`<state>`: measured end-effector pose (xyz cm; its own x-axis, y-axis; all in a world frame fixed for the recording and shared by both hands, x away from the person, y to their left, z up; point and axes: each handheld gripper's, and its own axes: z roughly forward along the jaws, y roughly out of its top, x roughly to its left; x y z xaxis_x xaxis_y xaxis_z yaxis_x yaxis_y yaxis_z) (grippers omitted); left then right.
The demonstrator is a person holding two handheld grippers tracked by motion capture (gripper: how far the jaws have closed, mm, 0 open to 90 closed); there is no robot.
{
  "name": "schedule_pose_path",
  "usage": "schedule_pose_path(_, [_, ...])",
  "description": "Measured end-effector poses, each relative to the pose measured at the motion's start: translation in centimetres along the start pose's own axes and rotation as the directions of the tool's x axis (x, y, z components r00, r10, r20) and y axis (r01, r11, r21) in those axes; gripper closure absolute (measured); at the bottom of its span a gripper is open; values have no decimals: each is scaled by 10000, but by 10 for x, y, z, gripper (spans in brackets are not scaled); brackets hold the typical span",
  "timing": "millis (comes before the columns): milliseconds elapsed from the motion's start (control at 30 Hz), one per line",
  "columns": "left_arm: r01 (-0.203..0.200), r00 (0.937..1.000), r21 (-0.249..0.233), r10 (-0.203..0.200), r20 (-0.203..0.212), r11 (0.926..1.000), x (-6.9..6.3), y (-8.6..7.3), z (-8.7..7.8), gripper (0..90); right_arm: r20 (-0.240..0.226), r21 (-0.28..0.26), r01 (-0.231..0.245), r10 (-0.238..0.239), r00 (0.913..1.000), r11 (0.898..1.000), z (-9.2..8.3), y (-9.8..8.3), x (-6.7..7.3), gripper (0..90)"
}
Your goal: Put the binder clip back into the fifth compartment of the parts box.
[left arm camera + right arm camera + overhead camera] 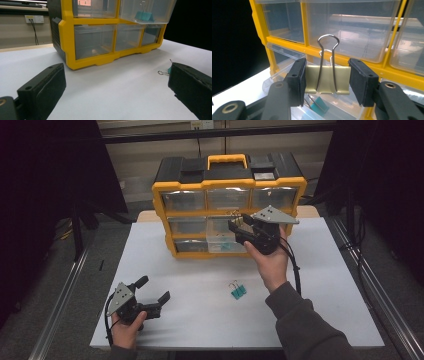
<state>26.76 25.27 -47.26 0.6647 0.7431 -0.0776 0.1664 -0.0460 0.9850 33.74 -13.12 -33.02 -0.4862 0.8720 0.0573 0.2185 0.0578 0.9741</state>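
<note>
We see the cabinet (pixel 229 205) at the table's (pixel 320 285) far edge, centre. Its bottom-middle drawer (pixel 226 241) is pulled out, a clip (pixel 144 16) inside it. The right gripper (pixel 239 226) holds a second clip (pixel 327 79) just above that drawer. A third clip (pixel 238 291) lies mid-table, in front of the cabinet. The left gripper (pixel 154 289) sits near-left, well apart.
</note>
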Motion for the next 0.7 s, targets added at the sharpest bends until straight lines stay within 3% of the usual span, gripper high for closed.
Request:
schedule_pose_path(133, [-24,10000,-14,24,84,10000,0,0,0,15,11,194,-90,89,10000,9998,1,-1,0,288])
schedule_pose_path(300, [-43,9999,-18,43,100,10000,0,0,0,15,88,200,-256,255,9996,9995,-5,-5,-4,162])
schedule_pose_path(700, [-42,10000,11,42,67,10000,0,0,0,15,89,-35,-690,690,9976,9976,-35,-20,-25,117])
